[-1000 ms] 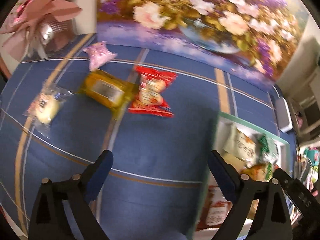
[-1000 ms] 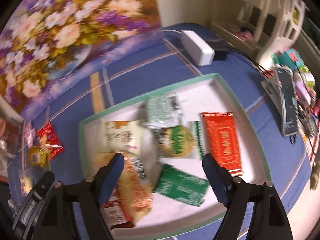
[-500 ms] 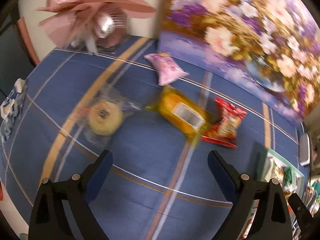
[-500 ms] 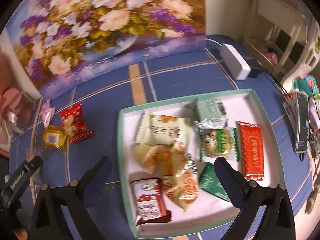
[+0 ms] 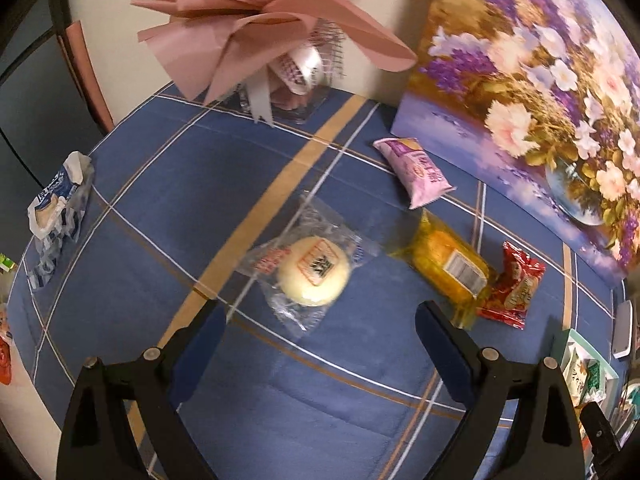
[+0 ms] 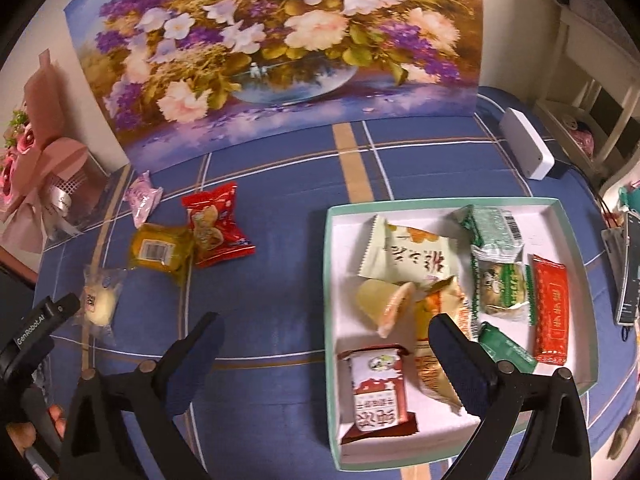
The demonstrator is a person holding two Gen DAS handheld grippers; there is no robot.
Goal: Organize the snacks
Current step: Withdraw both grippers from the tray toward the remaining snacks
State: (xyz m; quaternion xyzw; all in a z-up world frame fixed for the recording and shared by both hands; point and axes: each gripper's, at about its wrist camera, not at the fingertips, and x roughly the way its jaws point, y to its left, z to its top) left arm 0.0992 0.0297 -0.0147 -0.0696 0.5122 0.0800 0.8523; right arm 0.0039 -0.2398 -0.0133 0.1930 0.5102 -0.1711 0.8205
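We hold the left hand-held gripper (image 5: 320, 344) above the blue plaid cloth of the worktop (image 5: 168, 200), its jaws wide apart with nothing between them. Just beyond its fingertips lies a round pale cake in a clear wrapper (image 5: 314, 272). To the right of that sit a yellow packet (image 5: 450, 264) and a red snack packet (image 5: 516, 286), touching at their ends, and farther back a pink packet (image 5: 416, 170) lies near the foot of a flower painting (image 5: 540, 80). A blue-and-white wrapper (image 5: 56, 208) rests well apart at the left edge, and a pink wrapped bouquet (image 5: 256, 20) stands at the back.

Our right hand-held gripper (image 6: 326, 340) is also spread wide and empty, one finger over bare cloth, the other over the near left part of a white tray with a green rim (image 6: 330, 280). In the tray we see a red-and-white carton snack (image 6: 378, 390) at the near corner, a pale green packet (image 6: 412, 256), an orange packet (image 6: 436, 344), green packets (image 6: 498, 252) and a long red bar (image 6: 552, 312) along the right side. The four loose snacks lie in a group left of the tray.
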